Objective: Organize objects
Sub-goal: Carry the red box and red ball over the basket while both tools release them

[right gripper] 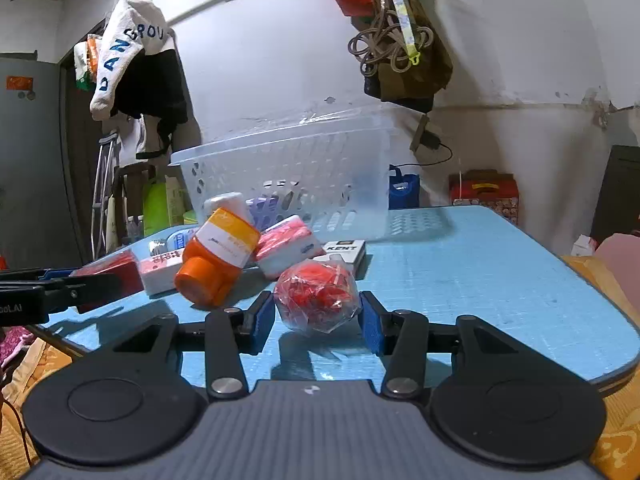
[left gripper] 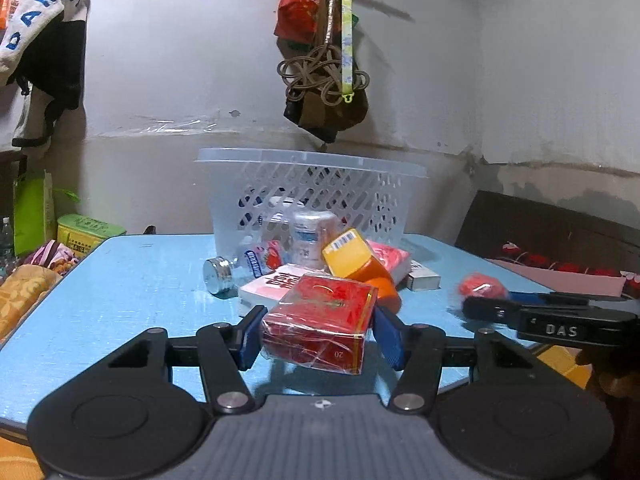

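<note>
My left gripper is shut on a red box wrapped in clear film and holds it just above the blue table. My right gripper is shut on a red ball in crinkly clear wrap, also lifted off the table. It shows in the left wrist view at the right. A clear plastic basket stands at the table's far edge; it also shows in the right wrist view. An orange bottle lies tilted on a pile in front of it.
The pile holds a white-red box, a small bottle with a silver cap, a white jar, a pink pack and a Kent pack. Bags hang on the wall above the basket.
</note>
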A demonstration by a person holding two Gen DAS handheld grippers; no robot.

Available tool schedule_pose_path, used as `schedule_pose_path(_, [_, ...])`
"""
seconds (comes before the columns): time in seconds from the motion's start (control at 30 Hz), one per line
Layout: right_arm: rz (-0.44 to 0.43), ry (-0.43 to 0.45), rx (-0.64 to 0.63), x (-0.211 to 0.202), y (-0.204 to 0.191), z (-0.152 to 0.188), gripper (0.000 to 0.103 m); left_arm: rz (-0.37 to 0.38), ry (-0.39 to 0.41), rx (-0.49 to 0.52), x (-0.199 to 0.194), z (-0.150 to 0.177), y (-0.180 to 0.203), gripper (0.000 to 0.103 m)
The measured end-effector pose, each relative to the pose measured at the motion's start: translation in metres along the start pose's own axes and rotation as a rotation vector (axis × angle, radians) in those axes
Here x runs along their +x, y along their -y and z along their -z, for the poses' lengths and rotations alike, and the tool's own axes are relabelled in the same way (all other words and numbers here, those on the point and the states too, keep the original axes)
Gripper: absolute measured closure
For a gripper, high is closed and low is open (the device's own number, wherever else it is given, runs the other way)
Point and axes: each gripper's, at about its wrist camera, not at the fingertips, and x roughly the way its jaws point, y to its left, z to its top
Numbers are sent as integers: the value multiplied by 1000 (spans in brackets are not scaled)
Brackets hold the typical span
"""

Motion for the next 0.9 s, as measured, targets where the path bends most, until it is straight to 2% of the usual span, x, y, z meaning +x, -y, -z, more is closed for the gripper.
schedule_pose_path(0.5, [3, 5, -1, -8, 1, -13, 53, -9, 30, -19, -6, -7, -12, 42])
schedule_pose_path(0.63, [-27, 6, 25, -5, -4, -22, 53, -19, 43, -43, -9, -10, -21, 42])
schedule_pose_path(0.9, [-34, 6, -25, 1, -16, -44, 53, -8, 60, -58, -14, -22, -34, 42])
